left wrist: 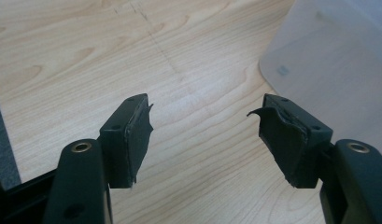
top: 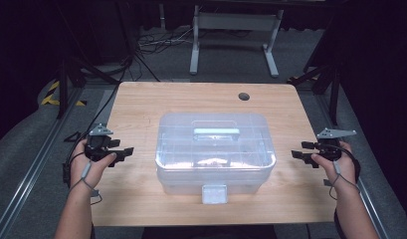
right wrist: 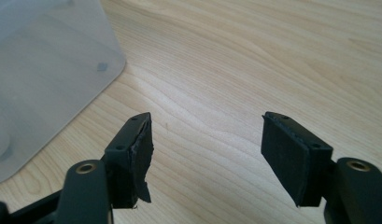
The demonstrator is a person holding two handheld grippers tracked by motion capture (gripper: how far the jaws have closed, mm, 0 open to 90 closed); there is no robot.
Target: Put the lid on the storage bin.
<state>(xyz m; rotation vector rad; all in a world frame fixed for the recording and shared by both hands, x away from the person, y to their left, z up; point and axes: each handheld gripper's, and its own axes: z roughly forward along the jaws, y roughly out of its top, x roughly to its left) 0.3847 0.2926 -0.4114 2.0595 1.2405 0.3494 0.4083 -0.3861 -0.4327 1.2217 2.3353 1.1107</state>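
A clear plastic storage box (top: 214,149) with a shut lid, a top handle and a front latch sits in the middle of the wooden table (top: 141,104). My left gripper (top: 125,151) hovers at the box's left side, open and holding nothing. My right gripper (top: 296,155) hovers at its right side, also open and holding nothing. In the left gripper view the gripper (left wrist: 205,121) points at bare wood, with the box's corner (left wrist: 328,65) at the upper right. In the right gripper view the gripper (right wrist: 207,135) faces bare wood, with the box (right wrist: 44,70) at the upper left.
A dark cable hole (top: 244,96) lies near the table's far edge. Beyond the table stand a grey desk frame (top: 233,35) and cables on the floor. Bare wood runs on both sides of the box.
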